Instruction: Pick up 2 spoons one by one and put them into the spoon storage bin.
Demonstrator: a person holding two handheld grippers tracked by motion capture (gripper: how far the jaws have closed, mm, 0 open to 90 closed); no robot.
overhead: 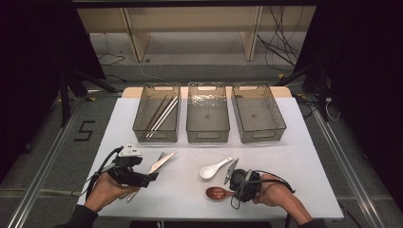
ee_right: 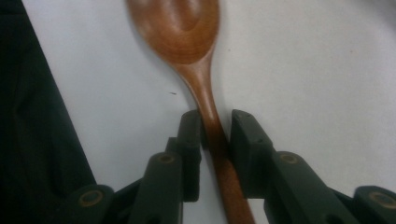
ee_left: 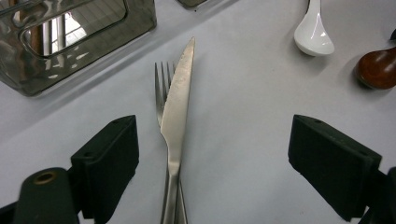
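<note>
- High view: chopsticks [overhead: 160, 115] already lie in the left bin [overhead: 141, 116]; middle bin [overhead: 207, 133] and right bin [overhead: 278, 121] hold nothing. Left on the desk [overhead: 304, 166]: knife [overhead: 159, 165], white spoon [overhead: 215, 169], wooden spoon [overhead: 217, 193]. Open desk at 3 o'clock.
- Left gripper view: left gripper [ee_left: 212, 154] spread wide, released, straddling knife [ee_left: 178, 107] over fork [ee_left: 161, 88].
- Right gripper view: right gripper [ee_right: 216, 135] clenched on the wooden spoon [ee_right: 187, 32] handle, bowl at 12 o'clock, lying on the desk.

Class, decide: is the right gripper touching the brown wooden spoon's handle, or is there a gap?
Touching. In the right gripper view, the right gripper has both black jaws pressed against the narrow handle of the brown wooden spoon, with no white table visible between jaw and wood.
</note>
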